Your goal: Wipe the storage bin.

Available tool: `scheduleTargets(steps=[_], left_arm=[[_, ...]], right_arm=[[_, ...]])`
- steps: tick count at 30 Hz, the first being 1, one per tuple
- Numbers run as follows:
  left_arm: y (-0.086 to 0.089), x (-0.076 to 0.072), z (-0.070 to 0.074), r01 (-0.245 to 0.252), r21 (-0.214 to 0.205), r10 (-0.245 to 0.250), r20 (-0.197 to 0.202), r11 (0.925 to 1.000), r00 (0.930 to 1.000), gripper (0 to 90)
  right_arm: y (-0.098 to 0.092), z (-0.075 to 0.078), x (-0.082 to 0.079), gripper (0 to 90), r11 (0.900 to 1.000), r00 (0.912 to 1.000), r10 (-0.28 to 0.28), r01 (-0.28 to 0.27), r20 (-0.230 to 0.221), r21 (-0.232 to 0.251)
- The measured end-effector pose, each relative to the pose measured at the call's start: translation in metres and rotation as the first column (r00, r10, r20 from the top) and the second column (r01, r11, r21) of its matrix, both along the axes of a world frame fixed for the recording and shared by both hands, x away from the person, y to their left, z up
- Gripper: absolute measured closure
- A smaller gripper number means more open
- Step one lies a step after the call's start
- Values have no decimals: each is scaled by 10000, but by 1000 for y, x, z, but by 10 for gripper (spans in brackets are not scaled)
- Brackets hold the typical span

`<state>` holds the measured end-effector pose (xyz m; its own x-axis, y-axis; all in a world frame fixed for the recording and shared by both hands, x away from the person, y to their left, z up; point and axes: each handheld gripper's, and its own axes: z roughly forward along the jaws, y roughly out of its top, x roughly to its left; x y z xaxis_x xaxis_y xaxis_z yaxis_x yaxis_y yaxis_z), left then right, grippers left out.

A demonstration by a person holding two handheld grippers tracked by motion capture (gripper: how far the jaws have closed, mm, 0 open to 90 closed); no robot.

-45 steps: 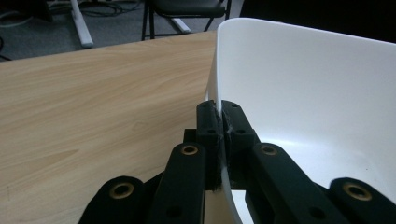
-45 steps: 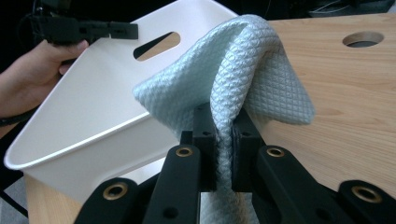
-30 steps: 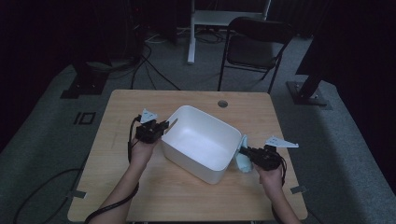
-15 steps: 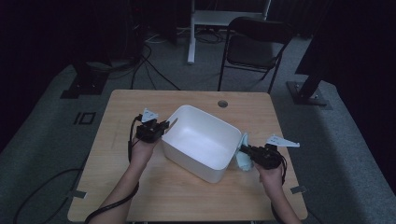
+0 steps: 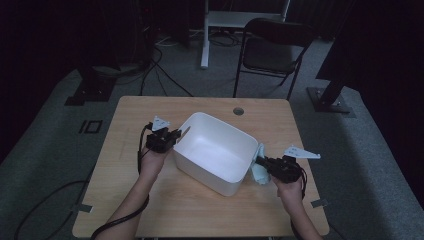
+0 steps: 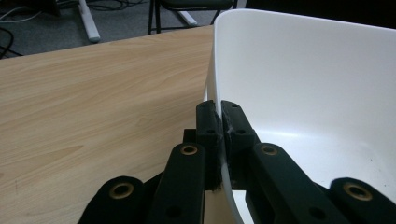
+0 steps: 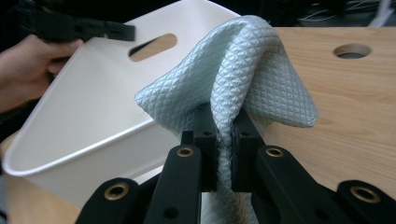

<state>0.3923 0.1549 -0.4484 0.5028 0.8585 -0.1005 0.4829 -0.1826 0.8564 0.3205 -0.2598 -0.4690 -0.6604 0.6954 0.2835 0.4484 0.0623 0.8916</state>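
Gripping a pale blue quilted cloth [image 7: 243,74] in the right hand-held gripper [image 7: 223,126], jaws pinched narrow on a fold, the rest bunching up just ahead of the jaws and draping to either side. Lying directly past that cloth, and off to the left of this hand-held gripper, the white tub [image 7: 88,116], near enough that the cloth is about touching its outer wall; whether it truly presses on the wall, hard to tell. Sitting lower than the tub's rim, so likely needing a lift up and over toward the tub's open inside if the cloth is going in. Running slantwise across the table [image 5: 150,200] in the high view, the tub's [image 5: 215,150] long side, with the right hand-held gripper [image 5: 270,164] at one short end and the left hand-held gripper [image 5: 170,137] at the other, so the right one clearly nearer the cloth [image 5: 259,170].

Clamping the tub's thin wall [image 6: 280,84] in the left hand-held gripper [image 6: 220,121], jaws nearly shut, one pad outside and one inside, the tub's hollow opening to this hand-held gripper's right. Steadying the tub, by the look of it. Farther off beyond the table, a folding chair [image 5: 275,50] standing on the grey floor.
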Motion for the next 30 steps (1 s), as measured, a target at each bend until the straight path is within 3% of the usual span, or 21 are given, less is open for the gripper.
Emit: scheduleTargets(steps=[2,7,9,13,14,20,23,26,30], left_arm=[[0,0,0,-31,1,31,-3,10000,10000,878],[-2,-1,1,-178,102,178,-34,9998,9998,878],[-2,-1,1,-241,168,243,-82,9996,9997,879],[-3,-1,2,-184,223,186,-97,9996,9998,879],[-3,-1,2,-165,192,167,-106,9997,9998,880],[-3,-1,1,-330,163,332,-108,9993,9994,879],[-4,-1,2,-375,190,378,-148,9991,9992,880],[-4,-1,2,-342,230,345,-155,9992,9993,880],[-4,-1,2,-344,230,347,-144,9991,9993,880]], right_arm=[[0,-3,1,842,9998,9999,-17,19,-101,209],[1,-13,4,842,9998,9990,-47,38,-456,-187],[1,-11,2,841,9999,9987,73,-79,-500,-118],[1,-3,-6,840,9991,9993,333,-327,-192,273],[3,-2,-6,841,9995,9995,295,-293,-135,129],[5,-10,-3,841,9998,9987,206,-205,-469,14],[5,-9,-5,841,9996,9987,252,-257,-439,-102],[4,0,-14,840,9975,9977,657,-653,-143,260],[8,-4,-13,841,9977,9976,646,-640,-247,229]])
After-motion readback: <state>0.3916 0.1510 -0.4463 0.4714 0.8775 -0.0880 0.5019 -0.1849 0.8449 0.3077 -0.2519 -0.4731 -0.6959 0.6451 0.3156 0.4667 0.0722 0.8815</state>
